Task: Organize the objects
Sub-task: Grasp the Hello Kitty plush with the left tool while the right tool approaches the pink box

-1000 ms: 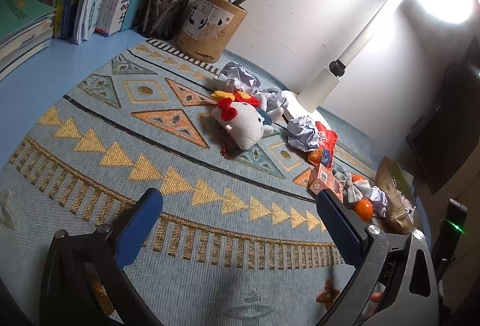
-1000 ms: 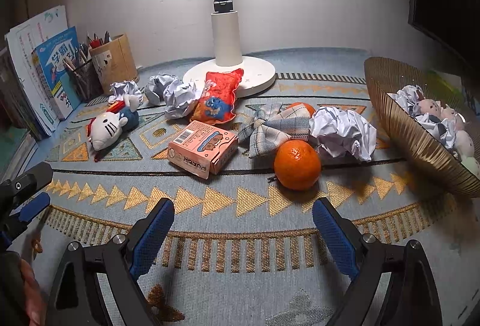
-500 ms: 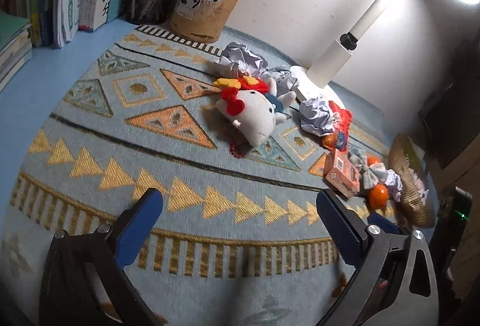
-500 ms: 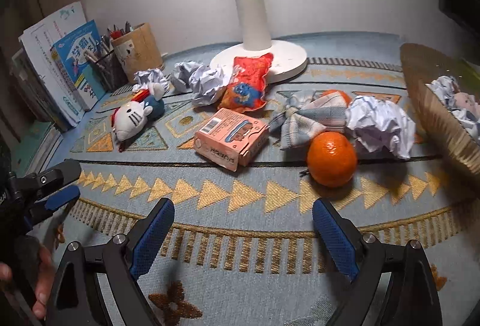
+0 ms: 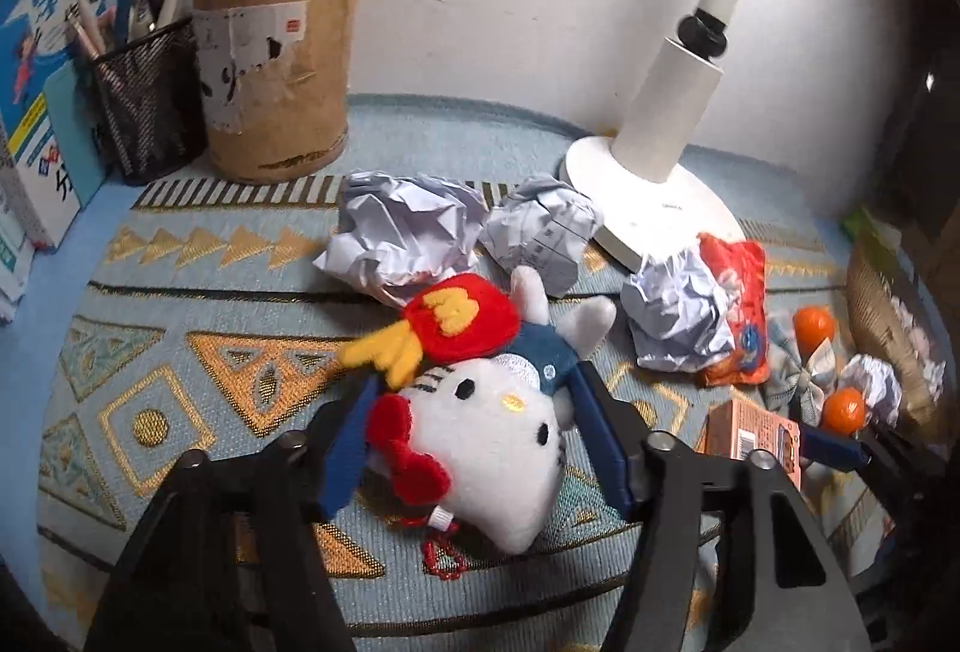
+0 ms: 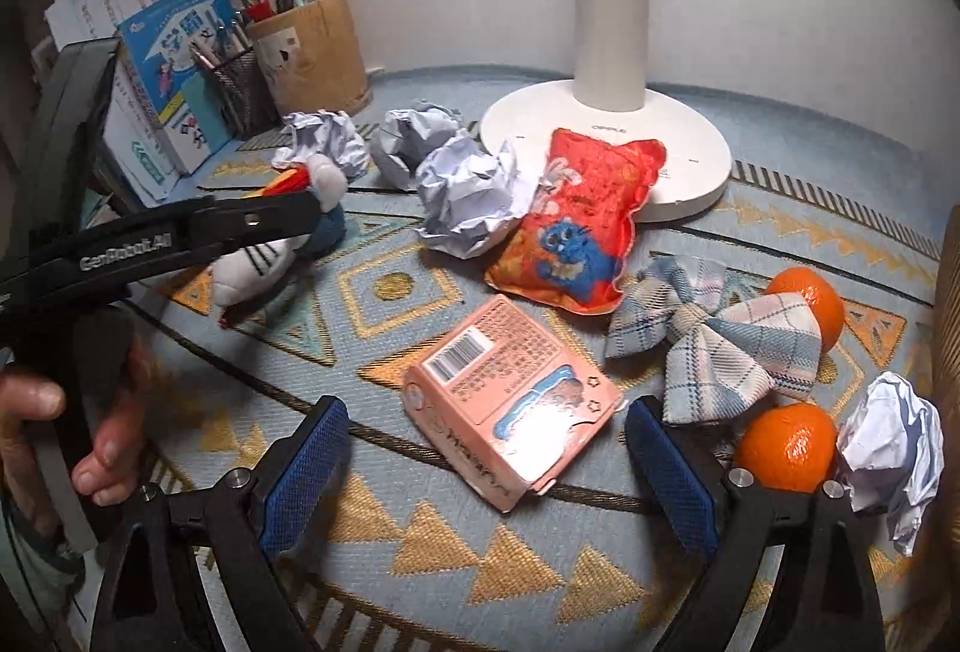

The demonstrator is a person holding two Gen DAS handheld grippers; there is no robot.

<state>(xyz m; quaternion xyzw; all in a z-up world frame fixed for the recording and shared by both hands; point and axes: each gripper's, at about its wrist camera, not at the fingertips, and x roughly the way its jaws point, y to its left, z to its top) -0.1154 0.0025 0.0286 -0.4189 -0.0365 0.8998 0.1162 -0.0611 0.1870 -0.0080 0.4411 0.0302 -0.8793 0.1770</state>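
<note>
The left wrist view showed the left gripper (image 5: 474,427) with its jaws just closing around the white plush cat toy with a red bow and red cap (image 5: 480,430); its blue pads (image 5: 345,448) lay against the toy's head on either side, so it looked gripped, though how firmly was hard to judge. The toy lay on the patterned blue and gold woven mat (image 5: 180,328), toward its back edge, just in front of two crumpled white paper balls (image 5: 414,232). In the right wrist view the right gripper (image 6: 486,463) had its jaws narrowing a little yet not touching, straddling the pink cardboard carton with a barcode (image 6: 510,400) near the mat's middle. This seemed to be the pick-up step: next the toy needed lifting clear, and the right jaws had to close on the carton. The gold woven basket (image 5: 882,304) at the mat's right edge, the likely destination, was cut off and blurred, its contents unclear
</note>
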